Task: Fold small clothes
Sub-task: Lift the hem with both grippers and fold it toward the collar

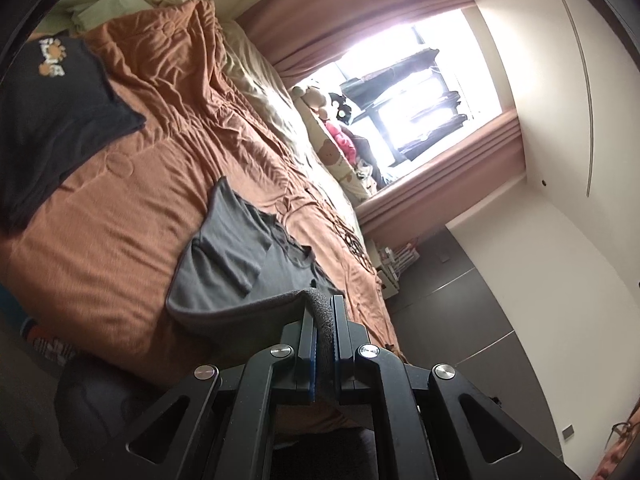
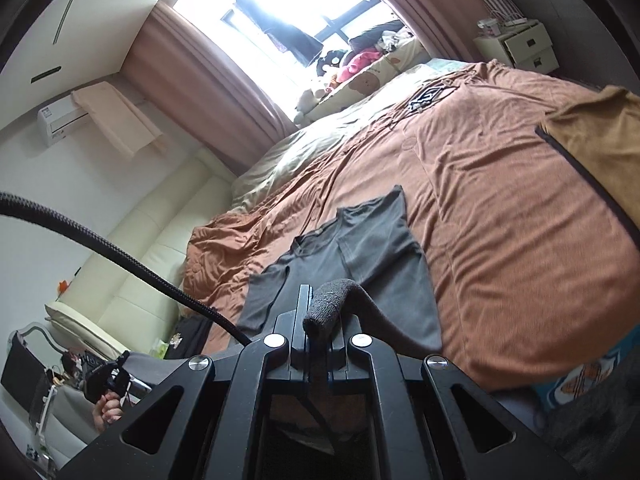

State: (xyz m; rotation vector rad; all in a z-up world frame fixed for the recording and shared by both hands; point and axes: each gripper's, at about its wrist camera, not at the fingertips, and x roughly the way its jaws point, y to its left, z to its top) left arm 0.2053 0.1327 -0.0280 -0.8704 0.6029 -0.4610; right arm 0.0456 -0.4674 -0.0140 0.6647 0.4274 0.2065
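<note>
Grey T-shirt [image 1: 240,256], partly folded, hem lifted off orange bedspread [image 1: 132,200].
Left gripper [image 1: 324,312]: jaws pinched tight on the grey hem at 6 o'clock. Right gripper [image 2: 320,312]: likewise clamped on a rolled hem edge at 6 o'clock. Dark printed garment [image 1: 52,112] at 9 o'clock in left view; mustard garment [image 2: 600,140] at 3 o'clock in right view.

Bed's orange quilt [image 1: 132,184] under grey shirt [image 1: 224,264], dark shirt [image 1: 52,120].

Both wrist views low, close, sharing the bed [image 1: 120,216].
</note>
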